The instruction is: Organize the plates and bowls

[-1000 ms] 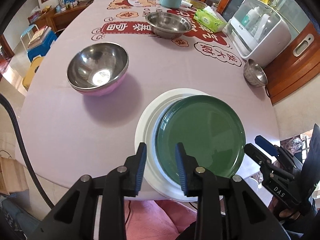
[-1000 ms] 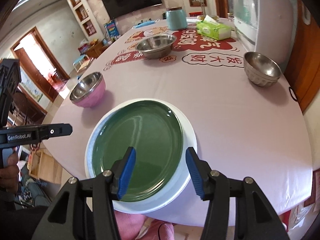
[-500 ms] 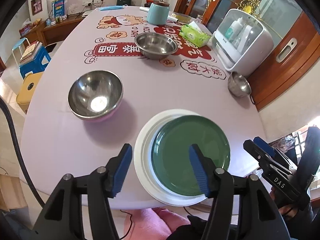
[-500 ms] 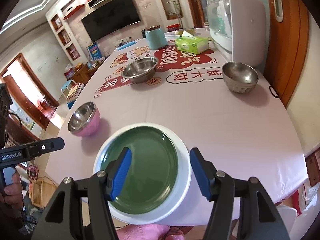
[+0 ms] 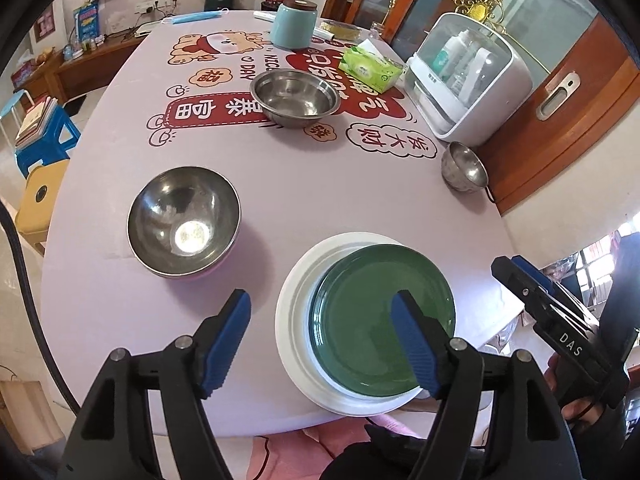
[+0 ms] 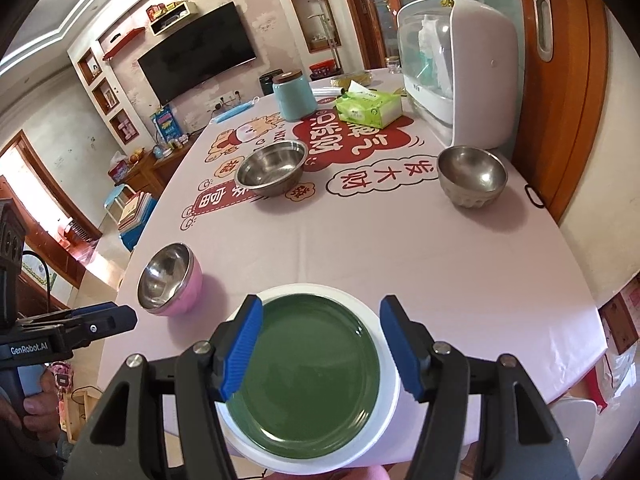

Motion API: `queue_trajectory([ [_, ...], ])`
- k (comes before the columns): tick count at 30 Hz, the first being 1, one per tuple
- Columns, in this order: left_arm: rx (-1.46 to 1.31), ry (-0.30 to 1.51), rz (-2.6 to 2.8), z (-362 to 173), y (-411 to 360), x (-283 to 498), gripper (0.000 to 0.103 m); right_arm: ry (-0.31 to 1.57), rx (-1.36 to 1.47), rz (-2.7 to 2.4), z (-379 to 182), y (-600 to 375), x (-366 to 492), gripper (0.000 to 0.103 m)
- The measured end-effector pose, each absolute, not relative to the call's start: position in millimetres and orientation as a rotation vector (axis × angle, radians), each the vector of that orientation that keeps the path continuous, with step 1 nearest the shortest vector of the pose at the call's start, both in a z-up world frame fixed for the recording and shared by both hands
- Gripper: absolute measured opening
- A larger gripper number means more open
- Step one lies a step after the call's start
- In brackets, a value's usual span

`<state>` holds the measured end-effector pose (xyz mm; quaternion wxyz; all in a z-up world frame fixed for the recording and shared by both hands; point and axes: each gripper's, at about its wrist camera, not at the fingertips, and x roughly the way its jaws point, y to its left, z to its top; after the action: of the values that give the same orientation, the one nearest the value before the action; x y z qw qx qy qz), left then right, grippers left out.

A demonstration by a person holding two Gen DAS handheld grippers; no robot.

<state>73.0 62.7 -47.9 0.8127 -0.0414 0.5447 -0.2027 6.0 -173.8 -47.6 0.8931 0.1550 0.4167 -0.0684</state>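
Observation:
A green plate [image 5: 380, 320] [image 6: 308, 376] lies stacked on a larger white plate [image 5: 296, 316] [image 6: 384, 360] at the table's near edge. A pink steel-lined bowl [image 5: 184, 222] [image 6: 168, 280] stands to the left. A wide steel bowl [image 5: 295, 97] [image 6: 270, 167] sits mid-table. A small steel bowl [image 5: 462, 166] [image 6: 471, 176] stands at the right. My left gripper [image 5: 320, 344] is open and empty above the plates' left side. My right gripper [image 6: 320, 352] is open and empty above the plates.
A teal canister [image 5: 294, 24], a green tissue pack [image 5: 370, 69] and a white sterilizer box [image 5: 464, 76] stand at the table's [image 5: 280, 184] far right. A wooden door [image 6: 560, 80] lies right of the table. A blue stool [image 5: 40, 136] stands left.
Both grippers have pulled back and up from the plates. The left jaws have opened from narrow to wide. The plates have stayed stacked.

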Motion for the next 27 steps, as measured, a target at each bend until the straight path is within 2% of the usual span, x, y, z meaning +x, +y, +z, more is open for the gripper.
queue_trajectory([
  [4,-0.094,1.187,-0.421,-48.8,58.5,77.5,0.077,0.873,0.337,-0.131,-48.0,-179.2,9.4,0.062],
  [10,-0.109,1.210,-0.355,-46.8,45.4,86.6,0.080,0.892,0.342,-0.076,-52.8,-196.4,27.6,0.064],
  [27,-0.258,1.241,-0.126,-44.6,-29.1,119.2,0.080,0.942,0.248,0.130,-51.4,-283.2,84.8,0.064],
])
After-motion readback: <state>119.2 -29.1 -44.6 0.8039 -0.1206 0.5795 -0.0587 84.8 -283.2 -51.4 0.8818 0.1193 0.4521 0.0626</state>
